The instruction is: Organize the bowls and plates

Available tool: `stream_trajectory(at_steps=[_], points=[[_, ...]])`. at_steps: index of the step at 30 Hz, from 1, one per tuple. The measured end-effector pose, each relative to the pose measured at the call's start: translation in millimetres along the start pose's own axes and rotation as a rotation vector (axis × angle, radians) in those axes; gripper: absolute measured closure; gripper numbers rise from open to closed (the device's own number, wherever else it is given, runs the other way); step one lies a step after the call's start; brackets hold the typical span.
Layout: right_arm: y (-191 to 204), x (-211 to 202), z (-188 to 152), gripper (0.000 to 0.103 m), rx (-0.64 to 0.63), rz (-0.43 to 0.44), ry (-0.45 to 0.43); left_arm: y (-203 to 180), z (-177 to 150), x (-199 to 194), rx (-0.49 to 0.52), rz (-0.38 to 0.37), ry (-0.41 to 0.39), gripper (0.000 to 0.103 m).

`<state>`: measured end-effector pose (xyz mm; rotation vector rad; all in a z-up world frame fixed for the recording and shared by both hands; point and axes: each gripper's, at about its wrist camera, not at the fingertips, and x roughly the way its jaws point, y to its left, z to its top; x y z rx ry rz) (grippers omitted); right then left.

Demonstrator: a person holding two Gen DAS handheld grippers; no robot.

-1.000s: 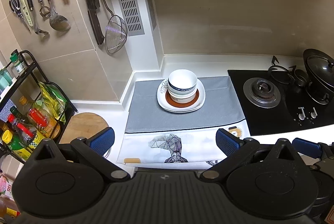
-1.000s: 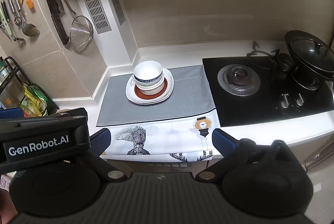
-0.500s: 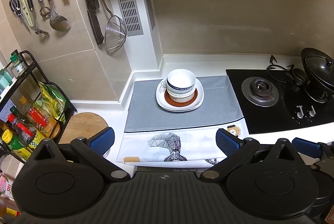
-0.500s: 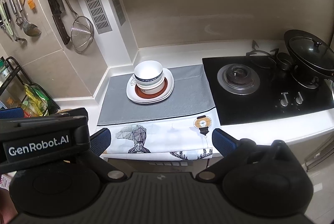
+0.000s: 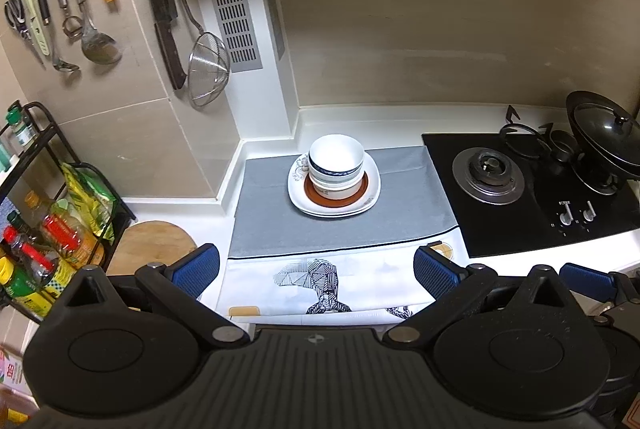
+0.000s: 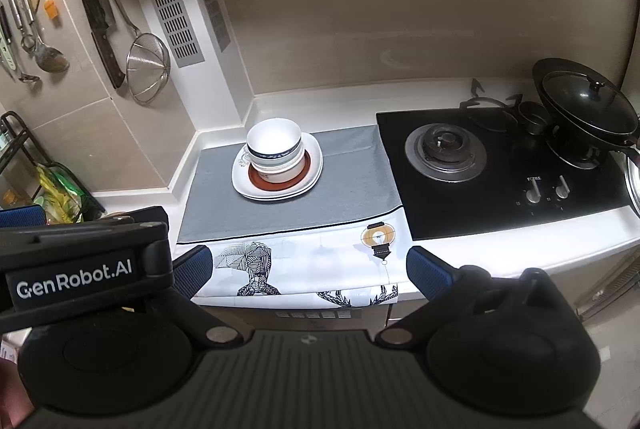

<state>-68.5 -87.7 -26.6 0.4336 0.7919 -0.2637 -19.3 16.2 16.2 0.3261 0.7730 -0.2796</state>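
Claws first: the left gripper (image 5: pixel 316 265) and the right gripper (image 6: pixel 308 267) both hang spread wide and empty off the worktop's front edge. Ahead of them, well apart, the bowls (image 5: pixel 337 165) sit nested on a brown saucer (image 5: pixel 335 194) atop stacked white plates (image 5: pixel 334 203), on the grey cloth (image 5: pixel 404 209) toward the worktop's back, left of the hob (image 5: pixel 528 197). Everything appears gathered in one pile, so the organizing looks finished or nearly so.
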Motion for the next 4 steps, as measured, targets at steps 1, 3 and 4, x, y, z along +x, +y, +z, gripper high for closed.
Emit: stream_trajectory(at_steps=[1, 3, 4], points=[[1, 2, 1, 0.000, 0.002, -0.008, 0.001, 1, 2, 3, 0.003, -0.006, 0.001, 0.000], [3, 6, 3, 0.000, 0.004, -0.022, -0.004, 4, 5, 10, 0.010, -0.017, -0.005, 0.000], [6, 9, 5, 0.000, 0.003, -0.029, -0.008, 6, 6, 13, 0.012, -0.024, -0.006, 0.000]])
